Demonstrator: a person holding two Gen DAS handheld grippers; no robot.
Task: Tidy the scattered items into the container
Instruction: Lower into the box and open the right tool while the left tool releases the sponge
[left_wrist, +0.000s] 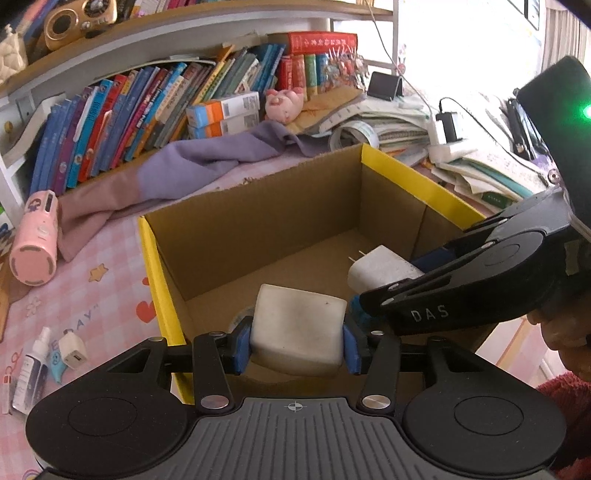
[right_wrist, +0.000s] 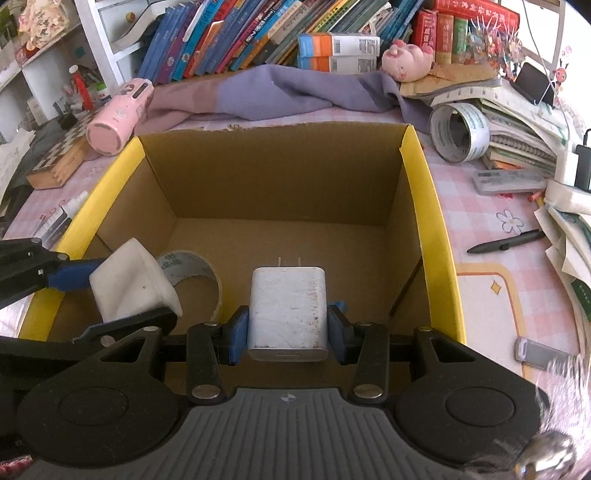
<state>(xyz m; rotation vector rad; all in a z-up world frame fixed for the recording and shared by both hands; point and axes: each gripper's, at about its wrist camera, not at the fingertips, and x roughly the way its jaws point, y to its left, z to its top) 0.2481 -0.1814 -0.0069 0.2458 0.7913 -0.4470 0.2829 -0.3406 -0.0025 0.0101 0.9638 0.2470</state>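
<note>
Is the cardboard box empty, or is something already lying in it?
Not empty. A tape roll lies on the floor of the cardboard box, at its near left. The rest of the visible floor is bare.

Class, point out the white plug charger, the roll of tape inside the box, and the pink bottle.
White plug charger (right_wrist: 287, 308): right wrist view, front face.
Grey tape roll (right_wrist: 192, 264): right wrist view, upper band.
Pink cylindrical bottle (left_wrist: 35, 238): left wrist view, side wall.
</note>
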